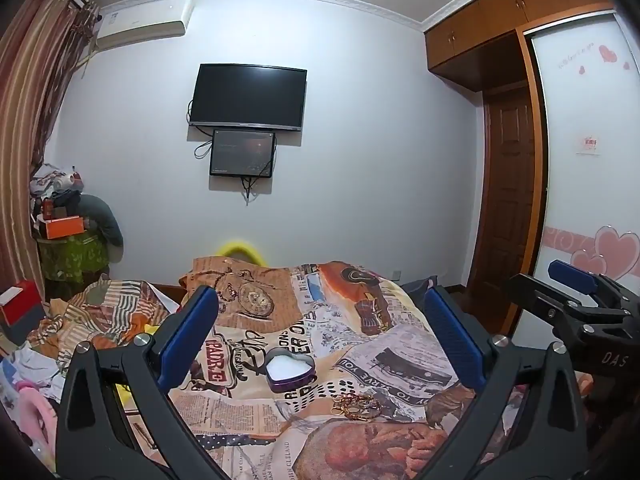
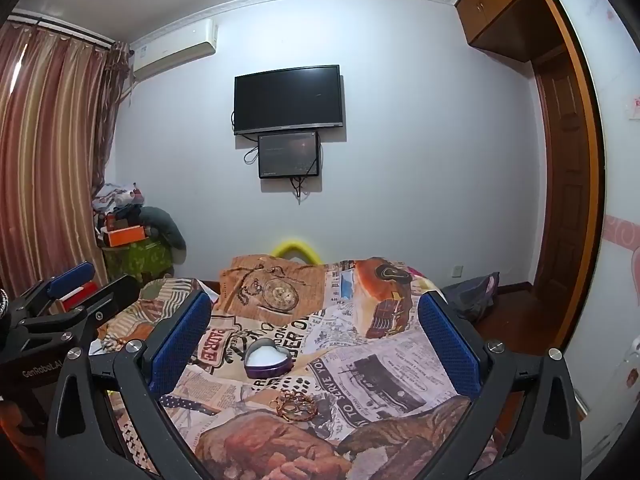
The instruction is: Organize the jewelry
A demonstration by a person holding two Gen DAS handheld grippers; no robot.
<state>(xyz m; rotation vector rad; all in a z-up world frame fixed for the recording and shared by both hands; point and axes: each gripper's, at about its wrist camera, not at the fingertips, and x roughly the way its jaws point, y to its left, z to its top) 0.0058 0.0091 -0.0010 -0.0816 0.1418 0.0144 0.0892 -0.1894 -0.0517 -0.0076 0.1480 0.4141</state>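
Note:
A purple heart-shaped tin with a white lining stands open on the printed bedspread; it also shows in the right wrist view. A small pile of gold rings and bangles lies just in front of it, also seen in the right wrist view. My left gripper is open and empty, held above and short of the tin. My right gripper is open and empty, likewise above the bed. Each gripper shows at the edge of the other's view: the right one, the left one.
The bed has a newspaper-print cover. Rumpled cloth and clutter lie to the left. A TV hangs on the far wall. A wardrobe and door stand at right. A dark bag lies on the floor.

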